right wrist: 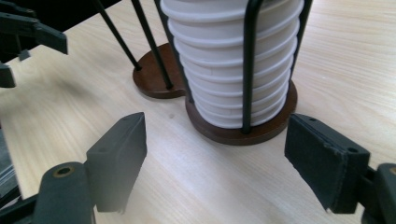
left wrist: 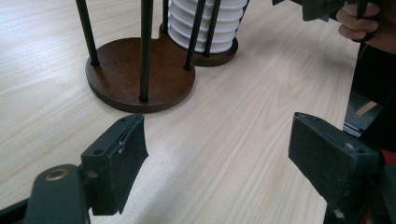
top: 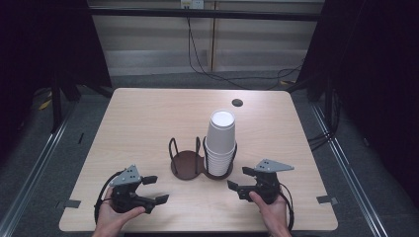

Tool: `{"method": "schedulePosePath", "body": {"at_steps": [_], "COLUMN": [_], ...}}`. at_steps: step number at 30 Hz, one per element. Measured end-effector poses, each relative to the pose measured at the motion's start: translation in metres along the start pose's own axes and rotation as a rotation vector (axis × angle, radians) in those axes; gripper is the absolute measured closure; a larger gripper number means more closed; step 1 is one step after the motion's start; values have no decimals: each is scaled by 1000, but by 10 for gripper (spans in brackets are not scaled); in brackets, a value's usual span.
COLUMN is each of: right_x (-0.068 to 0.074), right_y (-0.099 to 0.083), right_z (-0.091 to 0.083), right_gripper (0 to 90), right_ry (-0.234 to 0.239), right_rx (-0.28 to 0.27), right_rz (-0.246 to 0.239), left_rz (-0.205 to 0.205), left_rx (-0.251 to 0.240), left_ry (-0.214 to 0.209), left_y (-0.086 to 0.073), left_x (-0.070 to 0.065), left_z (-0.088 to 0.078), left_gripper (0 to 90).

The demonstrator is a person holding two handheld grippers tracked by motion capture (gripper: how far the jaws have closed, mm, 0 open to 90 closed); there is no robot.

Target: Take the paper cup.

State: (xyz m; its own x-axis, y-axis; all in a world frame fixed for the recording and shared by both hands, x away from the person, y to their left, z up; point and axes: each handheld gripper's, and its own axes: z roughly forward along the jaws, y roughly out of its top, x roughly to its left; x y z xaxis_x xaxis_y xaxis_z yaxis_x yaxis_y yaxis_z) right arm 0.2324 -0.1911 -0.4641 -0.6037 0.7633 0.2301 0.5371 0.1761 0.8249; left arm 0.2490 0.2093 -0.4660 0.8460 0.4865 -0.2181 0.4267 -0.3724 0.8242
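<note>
Both sets of fingers wide and empty, right gripper [top: 243,178] nearest the paper cup stack [top: 220,143] in the right ring of the holder [top: 187,164]; I'd pinch the top cup's rim, left gripper [top: 154,189] steadying the base on the bench [top: 143,118].

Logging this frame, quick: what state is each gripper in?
Left gripper: open, holding nothing.
Right gripper: open, holding nothing.
</note>
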Motion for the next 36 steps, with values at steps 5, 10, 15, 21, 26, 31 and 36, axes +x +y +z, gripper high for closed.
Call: {"method": "schedulePosePath", "body": {"at_steps": [5,10,15,21,26,31,36], "right_x": [0,0,-3,-4,-3,2,6], "right_y": [1,5,5,11,16,23,33], "right_z": [-4,-7,-11,-13,-16,-16,-17], "right_gripper": [244,242,241,203,181,161,165], "right_ry": [-25,-62,-5,-14,0,13,26], "right_rx": [-20,-7,16,48,40,27,45], "right_rz": [12,-11,27,5,-9,-38,-50], "left_rz": [19,9,15,13,7,4,6], "left_rx": [-1,6,2,7,9,6,21], "left_ry": [27,26,22,18,15,26,6], "left_y": [2,1,1,1,1,1,-1], "left_x": [2,5,3,2,3,3,4], "left_z": [-6,-7,-7,-6,-6,-6,-5], "left_gripper": [193,203,205,205,201,194,194]}}
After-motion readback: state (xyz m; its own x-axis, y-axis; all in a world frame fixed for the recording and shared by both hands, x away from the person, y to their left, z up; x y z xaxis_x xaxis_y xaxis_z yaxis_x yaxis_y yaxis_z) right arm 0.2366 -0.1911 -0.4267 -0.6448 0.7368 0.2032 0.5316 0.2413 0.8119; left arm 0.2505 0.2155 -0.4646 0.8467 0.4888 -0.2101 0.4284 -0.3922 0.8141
